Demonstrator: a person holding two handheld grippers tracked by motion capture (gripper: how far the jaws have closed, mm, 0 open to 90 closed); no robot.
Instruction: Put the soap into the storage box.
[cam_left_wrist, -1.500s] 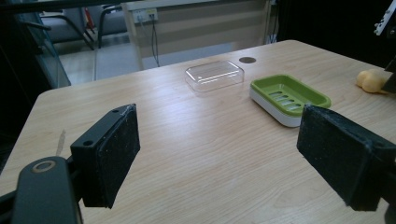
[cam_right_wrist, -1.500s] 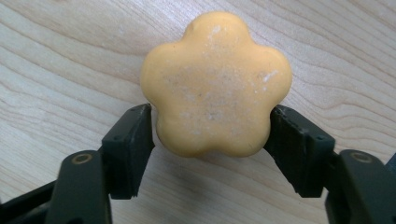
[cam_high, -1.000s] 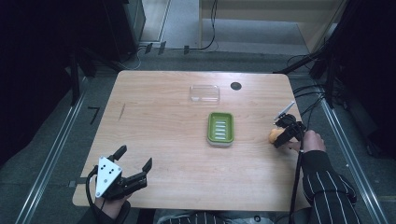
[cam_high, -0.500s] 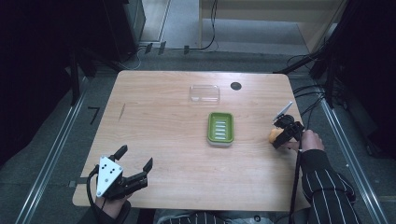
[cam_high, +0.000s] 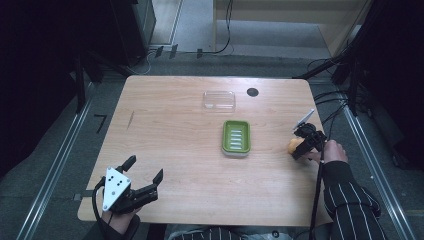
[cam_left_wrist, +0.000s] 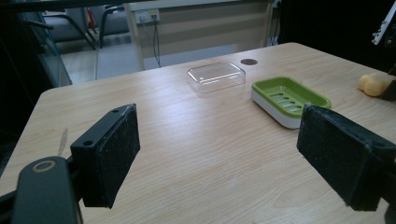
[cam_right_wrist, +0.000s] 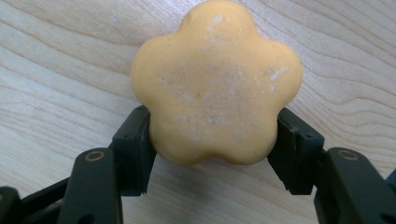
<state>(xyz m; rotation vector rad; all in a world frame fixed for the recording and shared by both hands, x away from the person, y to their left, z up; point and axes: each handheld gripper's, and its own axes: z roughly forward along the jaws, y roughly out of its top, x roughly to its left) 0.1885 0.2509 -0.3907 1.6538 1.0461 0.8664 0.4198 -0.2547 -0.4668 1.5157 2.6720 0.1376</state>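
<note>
Left gripper (cam_high: 145, 175): at about 7 o'clock on the wooden table (cam_high: 175, 130), near the front edge, held in the person's left hand. Its jaws stand wide apart with only bare tabletop between them; the left gripper view confirms nothing between the two black pads (cam_left_wrist: 114, 149). A grey three-cornered plate sits on top of it.

Right gripper (cam_high: 301, 146): at about 3 o'clock, close to the right edge of the table, held by the right hand (cam_high: 334, 151), whose striped sleeve enters from the lower right. In the right gripper view both jaws press against opposite sides of an orange flower-shaped soap (cam_right_wrist: 215, 84), five-lobed, its upper face dusty and speckled. From these views I cannot tell whether the soap rests on the wood or is lifted just clear of it.

Green soap dish (cam_high: 236, 137): near the table centre, toward 2 o'clock, slotted base visible, empty, well apart from the soap.

Clear plastic lid (cam_high: 219, 100): beyond the dish at about 12 o'clock, lying flat, separate from the dish.

Dark round hole (cam_high: 252, 92): just right of the lid, near the far edge.
</note>
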